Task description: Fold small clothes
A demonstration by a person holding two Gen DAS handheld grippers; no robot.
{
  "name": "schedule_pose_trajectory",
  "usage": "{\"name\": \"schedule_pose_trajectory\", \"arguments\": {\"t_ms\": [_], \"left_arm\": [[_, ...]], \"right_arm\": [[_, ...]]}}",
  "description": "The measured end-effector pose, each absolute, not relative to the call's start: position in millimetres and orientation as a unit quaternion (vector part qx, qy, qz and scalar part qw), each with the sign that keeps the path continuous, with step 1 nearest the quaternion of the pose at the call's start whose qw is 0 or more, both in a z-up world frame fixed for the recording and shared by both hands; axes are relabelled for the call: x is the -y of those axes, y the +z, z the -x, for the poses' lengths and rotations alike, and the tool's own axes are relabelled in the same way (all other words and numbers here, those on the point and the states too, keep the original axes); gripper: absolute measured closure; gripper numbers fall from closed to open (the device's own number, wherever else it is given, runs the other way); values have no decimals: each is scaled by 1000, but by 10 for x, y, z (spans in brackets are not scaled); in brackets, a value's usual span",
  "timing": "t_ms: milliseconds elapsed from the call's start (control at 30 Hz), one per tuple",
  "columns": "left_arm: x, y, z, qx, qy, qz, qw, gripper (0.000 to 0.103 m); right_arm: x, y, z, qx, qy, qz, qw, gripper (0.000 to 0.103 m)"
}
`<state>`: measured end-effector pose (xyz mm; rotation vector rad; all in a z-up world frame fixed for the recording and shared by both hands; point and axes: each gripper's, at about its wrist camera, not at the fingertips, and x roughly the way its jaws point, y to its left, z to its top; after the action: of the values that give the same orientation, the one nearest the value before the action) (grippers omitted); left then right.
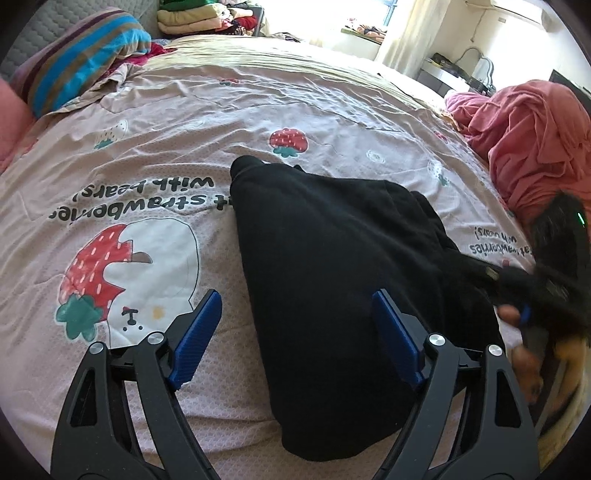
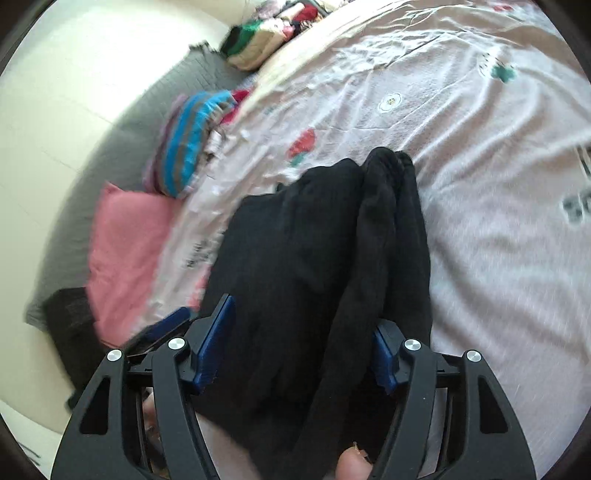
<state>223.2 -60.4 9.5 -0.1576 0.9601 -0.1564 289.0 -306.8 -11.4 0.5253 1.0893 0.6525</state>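
Folded black knit garment (image 1: 332, 280) lying mid-bed on pink strawberry-print bedspread (image 1: 177, 118). Left gripper (image 1: 295, 332) jaws open, straddling garment's near edge; right gripper (image 2: 299, 343) jaws open over it, not pressing. Striped pillow (image 1: 81, 51) at far corner.

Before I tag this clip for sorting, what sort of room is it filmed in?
Most likely a bedroom at home. A black garment lies on a bed spread with a pink strawberry-print quilt, a striped pillow sits by the grey headboard, and folded clothes are stacked at the far side.
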Motion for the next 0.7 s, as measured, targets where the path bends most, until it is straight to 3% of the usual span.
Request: {"name": "schedule_pose_trajectory", "arguments": {"t_ms": [100,167,300,333,533,700], "left_arm": [[624,84,-2217,-460,-73,66,882,27],[625,80,-2209,-461,-73,64,882,26],[621,78,-2202,-461,-71,64,882,26],[622,80,-2203,-461,-72,65,882,26],[666,103,-2159,-460,-91,75,880,26],[781,-38,-2092,-476,-111,85,869,26]], "right_arm": [[2983,-163,-3033,-514,312,-217,769,38],[2938,-164,-3063,-510,309,-196,778,45],[2924,-96,-2963,-489,305,-156,802,82],[2900,-61,-2956,-479,305,-145,810,84],[2867,230,-2811,-408,298,-67,860,85],[3029,-145,-2942,-455,268,-82,845,82]]}}
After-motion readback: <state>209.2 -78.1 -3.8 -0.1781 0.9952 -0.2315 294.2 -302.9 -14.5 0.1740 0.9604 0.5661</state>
